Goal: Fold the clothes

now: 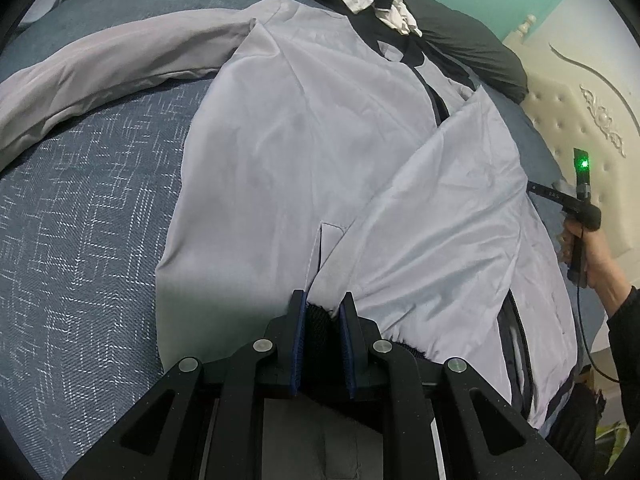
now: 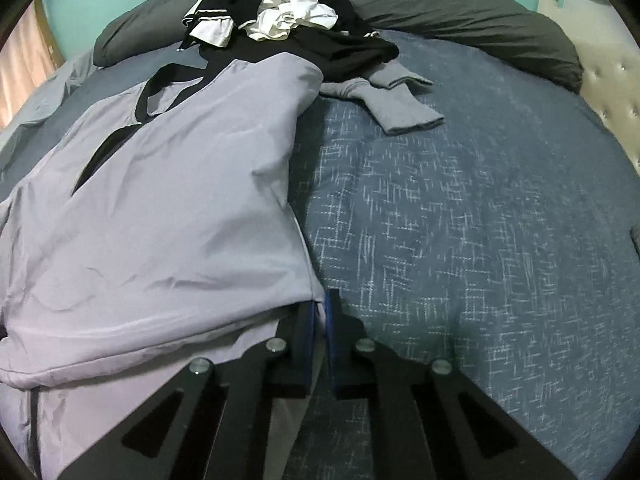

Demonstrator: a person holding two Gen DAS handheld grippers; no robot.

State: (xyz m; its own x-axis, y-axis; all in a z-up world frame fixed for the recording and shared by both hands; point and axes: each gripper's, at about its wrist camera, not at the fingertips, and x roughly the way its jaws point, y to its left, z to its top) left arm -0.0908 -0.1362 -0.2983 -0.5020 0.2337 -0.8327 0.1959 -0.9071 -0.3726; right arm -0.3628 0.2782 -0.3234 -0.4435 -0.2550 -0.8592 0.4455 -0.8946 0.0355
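A pale grey jacket [image 1: 304,148] with a dark zip lies spread on the blue bedspread [image 1: 80,240]; one sleeve runs off to the left. My left gripper [image 1: 323,300] is shut on the jacket's black ribbed hem, which bunches between the blue pads. In the right wrist view the jacket [image 2: 168,220] fills the left half. My right gripper [image 2: 320,306] is shut on its right-hand edge, with a strip of pale cloth pinched between the pads. In the left wrist view a person's hand [image 1: 588,248] holds that right gripper at the jacket's far side.
A heap of black and white clothes [image 2: 288,16] lies beyond the jacket's collar, with a grey knit sleeve [image 2: 400,108] trailing out of it. A dark grey pillow [image 2: 460,20] lines the far edge. A cream tufted headboard [image 1: 580,112] stands at the right.
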